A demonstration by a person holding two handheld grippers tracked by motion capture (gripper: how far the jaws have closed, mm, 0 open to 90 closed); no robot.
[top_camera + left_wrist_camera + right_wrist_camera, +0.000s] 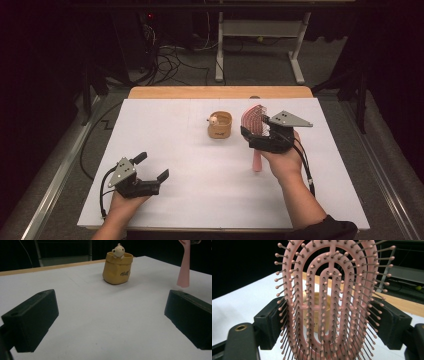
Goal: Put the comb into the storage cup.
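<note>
Holding a pink hairbrush (253, 121) upright at the right of the white table (190, 150), our right gripper (262, 134) has its jaws pinching the brush head, handle pointing down near the tabletop. Just left of it stands a small yellow pot (220, 125). Our left gripper (150, 175) rests near left, jaws spread wide.

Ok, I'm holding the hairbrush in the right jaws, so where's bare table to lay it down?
Widest bare patch: the white table between the left gripper and the right gripper. The far left, beyond the left gripper, is bare too. Crowded: the far middle, where the yellow cup stands close beside the hairbrush.
</note>
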